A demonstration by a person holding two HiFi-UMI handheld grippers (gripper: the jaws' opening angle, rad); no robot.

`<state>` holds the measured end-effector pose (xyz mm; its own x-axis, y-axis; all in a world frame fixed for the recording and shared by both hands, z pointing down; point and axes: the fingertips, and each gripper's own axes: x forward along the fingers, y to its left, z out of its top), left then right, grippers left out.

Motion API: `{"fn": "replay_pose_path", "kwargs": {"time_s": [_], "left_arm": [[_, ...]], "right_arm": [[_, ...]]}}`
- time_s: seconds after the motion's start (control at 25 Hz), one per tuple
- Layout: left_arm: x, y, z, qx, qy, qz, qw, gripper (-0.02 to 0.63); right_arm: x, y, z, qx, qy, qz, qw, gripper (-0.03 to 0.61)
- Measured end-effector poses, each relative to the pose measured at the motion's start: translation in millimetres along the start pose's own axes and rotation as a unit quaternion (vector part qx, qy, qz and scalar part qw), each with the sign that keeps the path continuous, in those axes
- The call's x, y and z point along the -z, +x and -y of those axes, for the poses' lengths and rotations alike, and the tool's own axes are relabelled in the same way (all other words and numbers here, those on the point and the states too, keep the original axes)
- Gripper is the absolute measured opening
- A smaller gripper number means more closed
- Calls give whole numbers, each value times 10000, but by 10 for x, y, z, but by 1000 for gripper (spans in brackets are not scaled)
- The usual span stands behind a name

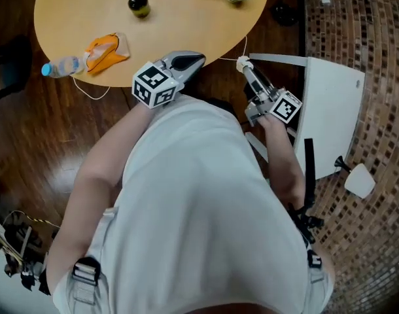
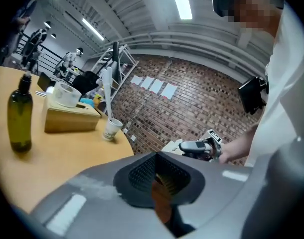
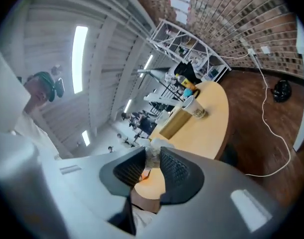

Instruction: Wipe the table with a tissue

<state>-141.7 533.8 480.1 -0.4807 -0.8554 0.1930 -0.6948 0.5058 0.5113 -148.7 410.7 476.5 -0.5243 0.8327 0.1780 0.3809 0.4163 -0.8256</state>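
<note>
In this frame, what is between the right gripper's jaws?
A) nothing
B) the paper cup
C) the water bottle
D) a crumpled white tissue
D: the right gripper view shows the white tissue pinched between the pads of the right gripper, its jaws closed on it.

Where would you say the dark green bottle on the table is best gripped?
The dark green bottle stands upright, bare table on its near side, so probably come in level from there and close across its straight body, below the narrow neck.
</note>
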Motion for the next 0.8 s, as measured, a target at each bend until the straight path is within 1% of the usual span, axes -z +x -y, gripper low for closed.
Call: {"fn": "replay_pose_path", "kwargs": {"time_s": [0.04, 0.12, 0.2, 0.28, 0.4, 0.52, 0.6, 0.72, 0.8], "left_arm": [[-12, 91, 108, 148, 37, -112, 9998, 5], [30, 309, 273, 485, 107, -331, 9982, 5], [150, 567, 349, 793, 184, -529, 9953, 5], [257, 814, 478, 1053, 264, -720, 9915, 5], [354, 1134, 883, 1502, 422, -1007, 9826, 5], [472, 1420, 1291, 1912, 660, -1266, 9711, 5], [598, 1600, 1538, 2139, 783, -1406, 9635, 5], [763, 1832, 1933, 2415, 901, -1560, 9535, 5], [842, 1971, 2189, 2540, 987, -1671, 9475, 5]], "right_arm": [[-27, -175, -52, 35, 52, 247, 9997, 95], [-25, -491, -35, 266, 43, 611, 9978, 95], [-15, -709, 83, 531, -147, 793, 9953, 95], [-2, -961, 189, 693, -155, 1019, 9923, 95], [56, -1480, 218, 858, 0, 1541, 9843, 94], [190, -2001, 280, 988, 208, 2096, 9726, 92], [287, -2347, 332, 972, 368, 2532, 9618, 92], [357, -2836, 314, 574, 732, 3232, 9417, 92], [388, -3141, 303, 440, 826, 3527, 9311, 92]]}}
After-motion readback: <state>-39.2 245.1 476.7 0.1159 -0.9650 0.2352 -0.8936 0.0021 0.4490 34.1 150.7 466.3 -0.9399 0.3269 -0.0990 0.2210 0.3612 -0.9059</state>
